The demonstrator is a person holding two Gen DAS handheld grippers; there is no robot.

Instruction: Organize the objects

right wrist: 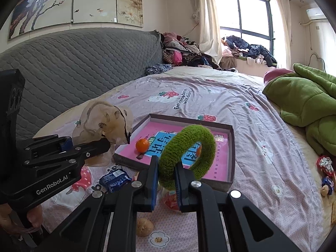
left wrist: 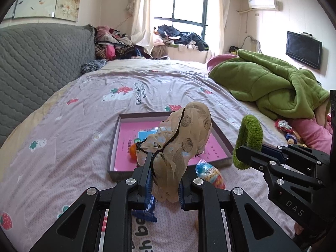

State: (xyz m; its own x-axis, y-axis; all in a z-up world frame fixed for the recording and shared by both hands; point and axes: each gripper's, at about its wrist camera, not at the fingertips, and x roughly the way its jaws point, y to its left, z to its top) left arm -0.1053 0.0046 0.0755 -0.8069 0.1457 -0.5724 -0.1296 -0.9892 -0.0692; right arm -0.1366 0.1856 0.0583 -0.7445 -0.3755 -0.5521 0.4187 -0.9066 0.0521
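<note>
- Fingers of the left hand-held gripper (left wrist: pixel 164 185) are clamped on a beige sheer scrunchie (left wrist: pixel 184 138) with dark spots and a black edge; the fabric stands up above the fingertips, over the near left corner of the box.
- Right hand-held gripper (right wrist: pixel 167 180) is closed on a fuzzy green hair ring (right wrist: pixel 187 151), pinching its lower left part; the ring stands upright and hangs in front of the box's near edge.
- Just beyond both sits a shallow grey box (right wrist: pixel 231 147) on the bed (left wrist: pixel 73 130), lined with a pink booklet (right wrist: pixel 220 157) with a blue title patch.
- An orange tangerine (right wrist: pixel 142 145) lies inside the box at its near left; a second orange thing shows through the ring, too hidden to name.
- Near the box, on the bedspread: a blue snack packet (right wrist: pixel 114 178) to the left, a red and blue wrapped snack (left wrist: pixel 210 175) under the right fingers, and a walnut (right wrist: pixel 144 226) nearest.
- Far right, a green quilted garment (left wrist: pixel 268 88) is heaped on the bed, with wrapped sweets (right wrist: pixel 326 172) near it.
- Left, a grey quilted headboard (left wrist: pixel 37 63).
</note>
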